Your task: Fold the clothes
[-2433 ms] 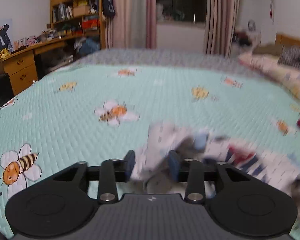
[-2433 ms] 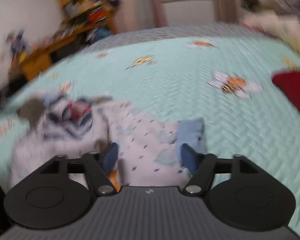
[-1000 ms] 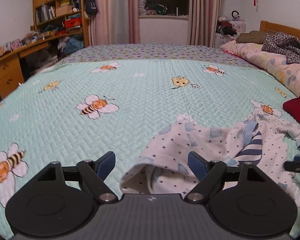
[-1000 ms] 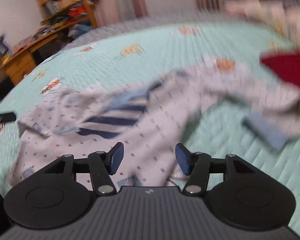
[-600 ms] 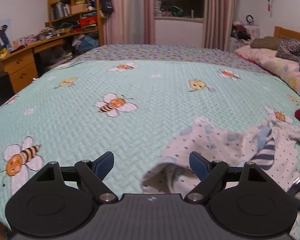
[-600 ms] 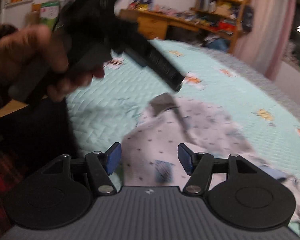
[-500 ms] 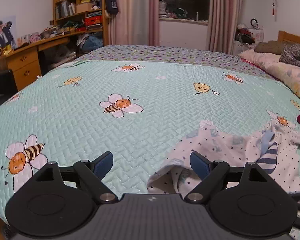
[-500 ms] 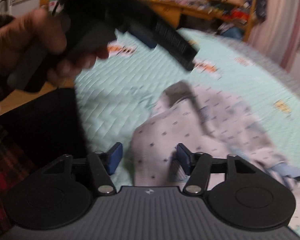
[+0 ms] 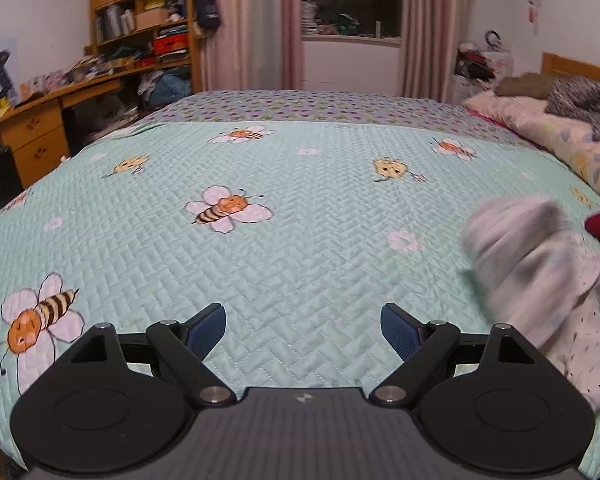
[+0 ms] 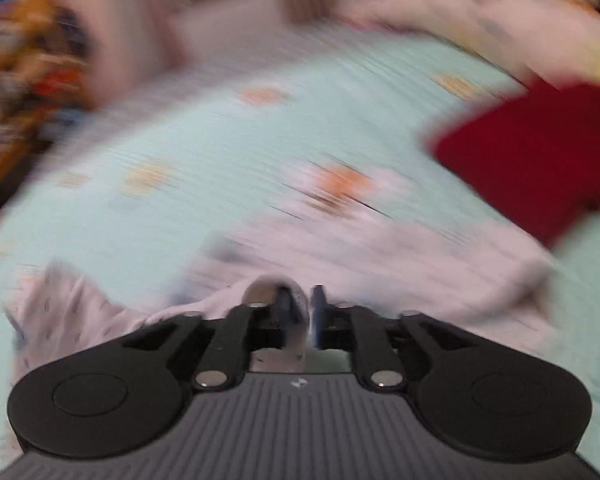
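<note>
Garment [image 9: 540,280]: white printed top, lying bunched at the right side of the bed [image 9: 300,240] on the teal bee quilt, just beside a red cloth [image 10: 540,152]. Looks thin, light & floppy to me, so it'll sag and twist when lifted, not hold shape; prob not slippery on the quilted cover.

My right claw [image 10: 300,312] is closing w/ a fold of the white fabric between its pads, cloth bunched up around the tips. View is badly smeared, so I can't tell which part of the top that fold is.

My left claw [image 9: 303,330] is wide open, nothing in it, only bare quilt between the pads; garment sits off to its right.

I'd take hold at seams/corners, e.g. shoulders or hem, one per claw, & pull it taut to spread flat first.
</note>
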Demonstrator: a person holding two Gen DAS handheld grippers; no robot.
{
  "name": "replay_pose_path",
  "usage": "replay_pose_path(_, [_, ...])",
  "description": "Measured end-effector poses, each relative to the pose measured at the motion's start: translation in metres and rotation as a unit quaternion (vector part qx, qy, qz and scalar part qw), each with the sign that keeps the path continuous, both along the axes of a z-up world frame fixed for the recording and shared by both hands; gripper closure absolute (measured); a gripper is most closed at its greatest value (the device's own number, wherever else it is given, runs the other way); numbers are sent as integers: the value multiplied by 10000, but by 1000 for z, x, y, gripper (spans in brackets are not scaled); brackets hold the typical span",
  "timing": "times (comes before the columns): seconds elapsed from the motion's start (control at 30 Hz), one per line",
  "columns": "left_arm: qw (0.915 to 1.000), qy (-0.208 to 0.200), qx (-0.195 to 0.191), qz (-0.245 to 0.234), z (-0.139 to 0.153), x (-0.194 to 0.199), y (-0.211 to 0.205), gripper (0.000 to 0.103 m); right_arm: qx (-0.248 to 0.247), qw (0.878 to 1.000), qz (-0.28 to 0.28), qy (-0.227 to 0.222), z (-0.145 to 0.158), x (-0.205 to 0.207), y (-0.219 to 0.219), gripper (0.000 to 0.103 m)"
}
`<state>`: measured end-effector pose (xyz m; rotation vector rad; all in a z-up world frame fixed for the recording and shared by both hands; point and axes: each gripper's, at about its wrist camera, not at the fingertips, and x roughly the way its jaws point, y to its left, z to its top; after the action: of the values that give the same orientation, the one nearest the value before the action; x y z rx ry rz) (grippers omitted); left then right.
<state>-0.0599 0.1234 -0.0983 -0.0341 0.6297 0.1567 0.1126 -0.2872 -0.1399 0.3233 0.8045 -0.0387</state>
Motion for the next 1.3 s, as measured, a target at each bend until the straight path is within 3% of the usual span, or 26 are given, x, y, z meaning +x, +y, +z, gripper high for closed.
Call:
replay_pose_path(0.1, [9995,-2,-8,-326,-1,2,-15,17,394,9991,-24,-161,-8,-30,-25,78])
replay_pose_path(0.17, [9969,-29,9,-786,0,2,-33,17,113,9994,48,-321,-8,-53,-23,77])
replay_pose_path(0.23, [9915,-67,150,-1288,1,2,-58,17,-124,9972,489,-543,-7,-69,-11,76])
replay_pose_path(0.3, [9827,-66,371,-1815,0,3,-85,16,-340,9897,1114,-827,-4,-79,6,76])
replay_pose_path(0.37, [9742,-88,830,-2098,-5,4,-112,16,-565,9786,1661,-1075,1,-85,23,74])
replay_pose_path(0.43, [9705,-42,1136,-2128,-10,4,-128,16,-809,9682,1981,-1295,8,-81,43,65])
replay_pose_path(0.47, [9701,-7,1107,-2161,-11,4,-129,16,-853,9616,2210,-1389,11,-79,52,56])
replay_pose_path(0.53, [9722,58,982,-2124,-11,3,-123,16,-1022,9424,2742,-1619,19,-78,74,51])
replay_pose_path(0.7, [9801,202,725,-1836,-10,0,-98,16,-2246,8437,4385,-2133,26,-99,146,50])
replay_pose_path(0.8, [9839,255,597,-1667,-9,-1,-86,16,-2459,8164,4870,-1897,16,-90,177,52])
replay_pose_path(0.87, [9849,252,569,-1618,-7,-2,-83,16,-2407,8111,5050,-1708,8,-82,189,53])
replay_pose_path(0.9, [9851,243,566,-1605,-6,-2,-82,16,-2348,8090,5147,-1596,5,-78,194,65])
replay_pose_path(0.93, [9851,225,571,-1607,-5,-3,-80,15,-2283,8107,5172,-1523,3,-76,198,78])
replay_pose_path(0.97, [9852,212,579,-1599,-5,-3,-80,13,-2182,8213,5050,-1508,5,-73,197,102])
replay_pose_path(1.03, [9858,206,569,-1568,-5,-2,-78,10,-1976,8419,4798,-1479,9,-68,196,102])
replay_pose_path(1.17, [9865,217,543,-1528,-7,-1,-76,10,-1123,9068,3506,-2056,52,-50,152,102])
replay_pose_path(1.23, [9866,191,545,-1528,-7,-2,-74,10,-451,9412,2354,-2381,81,-37,99,102])
replay_pose_path(1.3, [9864,144,521,-1552,-5,-3,-72,10,236,9606,1179,-2507,93,-33,34,102])
